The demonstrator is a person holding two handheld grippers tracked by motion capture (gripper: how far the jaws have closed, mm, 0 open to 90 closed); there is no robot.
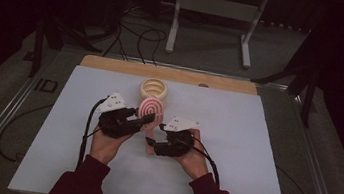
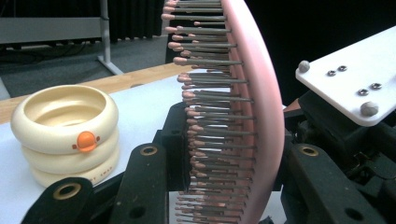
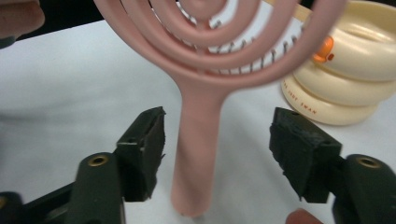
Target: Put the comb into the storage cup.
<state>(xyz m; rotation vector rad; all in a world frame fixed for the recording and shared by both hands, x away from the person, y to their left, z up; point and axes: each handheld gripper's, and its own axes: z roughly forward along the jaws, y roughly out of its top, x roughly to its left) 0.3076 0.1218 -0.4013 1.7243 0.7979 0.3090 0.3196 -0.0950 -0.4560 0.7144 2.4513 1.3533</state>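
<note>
Brush (image 1: 151, 108) stood upright, head clamped in the left gripper (image 1: 143, 119). Its handle (image 3: 198, 154) hung between the right gripper's (image 3: 219, 154) released jaws, untouched.

We noted a table (image 1: 22, 107) with a wooden strip along its far edge. A white sheet (image 1: 252, 163) covered most of its top. A cream ring-stacked holder (image 1: 154, 89), marked with an orange dot, stood on the sheet near the far edge.
</note>
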